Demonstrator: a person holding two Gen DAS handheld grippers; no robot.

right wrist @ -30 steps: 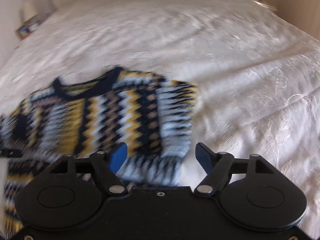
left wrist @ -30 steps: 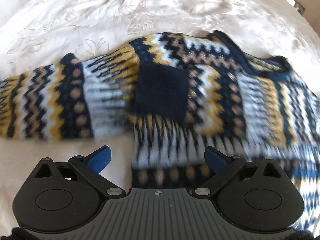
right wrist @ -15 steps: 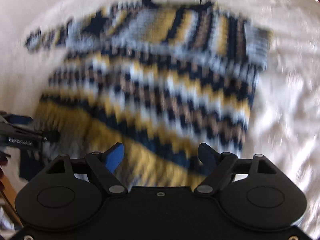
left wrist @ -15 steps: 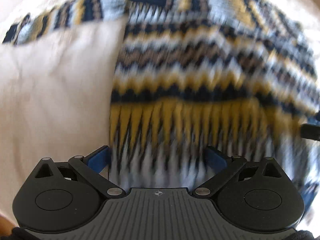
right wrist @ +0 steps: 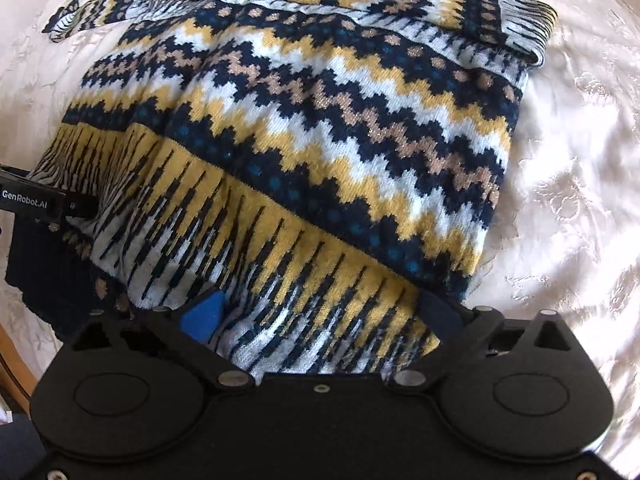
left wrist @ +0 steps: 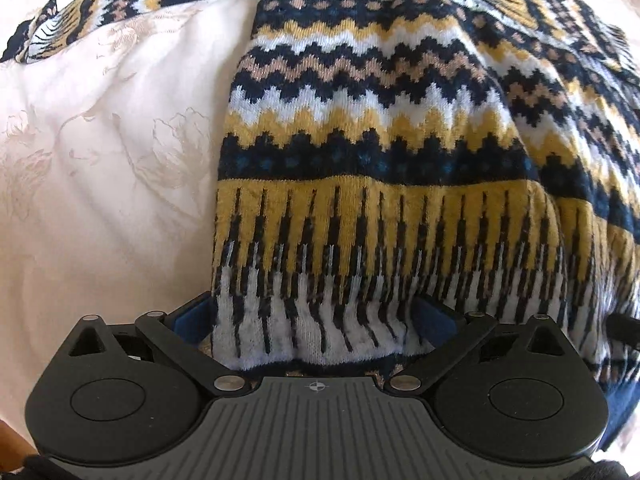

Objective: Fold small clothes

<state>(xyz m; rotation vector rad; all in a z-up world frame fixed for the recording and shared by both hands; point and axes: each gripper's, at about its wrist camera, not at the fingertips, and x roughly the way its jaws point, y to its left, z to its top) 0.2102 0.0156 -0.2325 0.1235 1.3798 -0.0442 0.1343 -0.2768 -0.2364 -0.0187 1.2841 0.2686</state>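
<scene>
Both grippers sit low and level, side by side. The left gripper (left wrist: 312,320) has its blue fingers (left wrist: 192,318) spread wide with knit cloth lying between them. The right gripper (right wrist: 320,314) likewise stands spread, its fingers (right wrist: 204,314) apart, fabric draped between.

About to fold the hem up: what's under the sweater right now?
The sweater lies on a cream embroidered bedspread, visible all around it. Whatever lies directly beneath is covered; both grippers' fingertips are buried in the hem.

Item: knitted sweater (left wrist: 360,128), zigzag bands in navy, yellow, white, tan.
Pose: spread on bed, hem nearest.
Left sleeve (left wrist: 120,4): extended sideways.
Right sleeve (right wrist: 460,4): folded across chest.
</scene>
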